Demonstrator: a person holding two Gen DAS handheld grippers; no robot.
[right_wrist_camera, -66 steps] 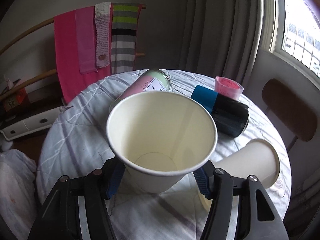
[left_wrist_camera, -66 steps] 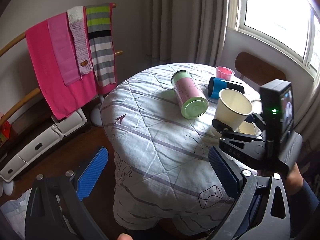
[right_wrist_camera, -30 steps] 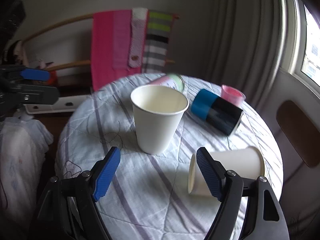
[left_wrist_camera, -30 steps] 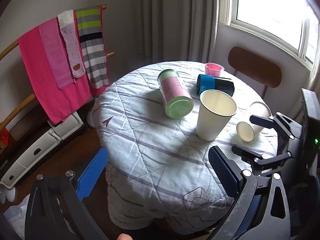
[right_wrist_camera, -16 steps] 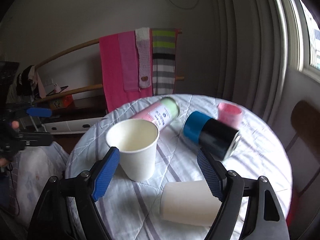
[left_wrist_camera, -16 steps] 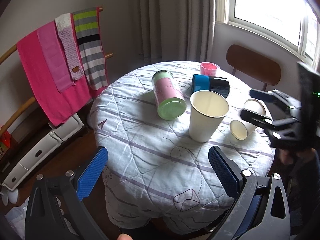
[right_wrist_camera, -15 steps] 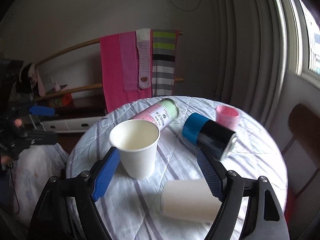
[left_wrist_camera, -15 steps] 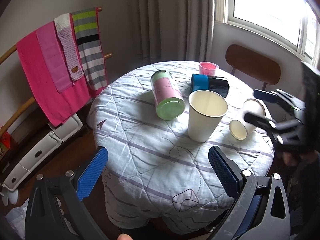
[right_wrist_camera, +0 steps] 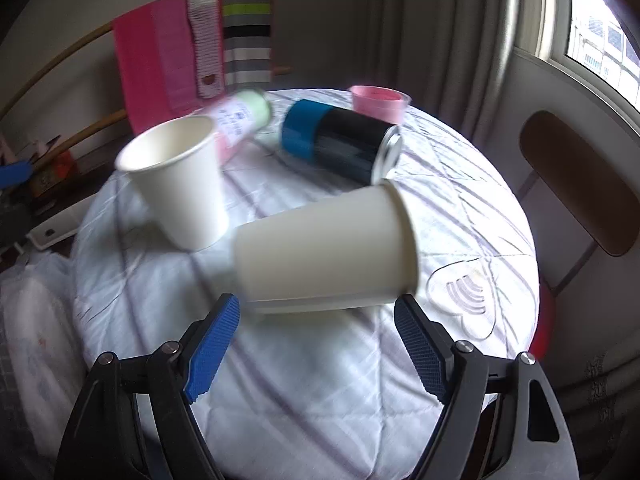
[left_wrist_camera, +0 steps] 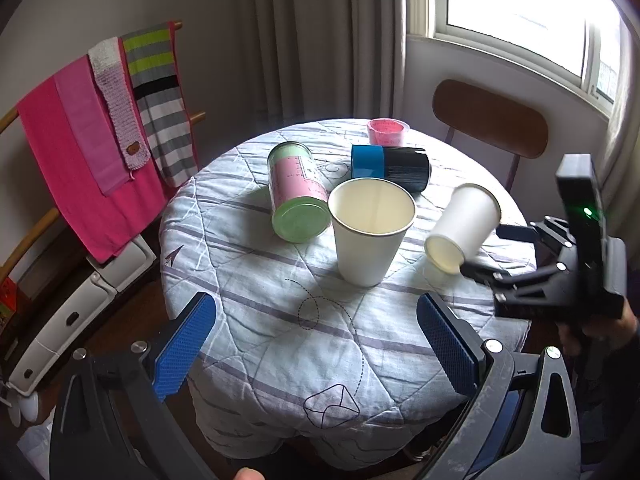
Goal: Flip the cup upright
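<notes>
The right wrist view was motion-blurred throughout, and the printed label on the pink and green canister [right_wrist_camera: 240, 118] could not be read there. In the left wrist view the same label appeared only as fine dark print on pink, too small to make out. No brand or wording was legible on any item. The left gripper's lower frame was cut off by the bottom edge of its own view, and the table's legs were hidden under the quilted tablecloth [left_wrist_camera: 280, 320].

The tipped paper cup [right_wrist_camera: 324, 252] lay on its side on the cloth at the table's right, its base toward the upright paper cup [right_wrist_camera: 180, 184] and its rim toward the chair [right_wrist_camera: 580, 184]. It sat directly ahead of the right gripper [right_wrist_camera: 316, 340], just beyond the blue pads [right_wrist_camera: 210, 340], and spanned most of the gap between them. The jaws stood spread wide; no pad was seen touching the cup. From the left wrist view the right gripper's tips reached to just beside the cup's base, though contact could not be confirmed.

The left gripper [left_wrist_camera: 316, 344] hung at the table's near edge, jaws spread wide and holding nothing, well apart from the tipped cup.

The upright cup stood near the table's centre, mouth up. A blue and black canister [left_wrist_camera: 390, 168] lay on its side behind it, with a pink container [left_wrist_camera: 386, 130] beyond.
</notes>
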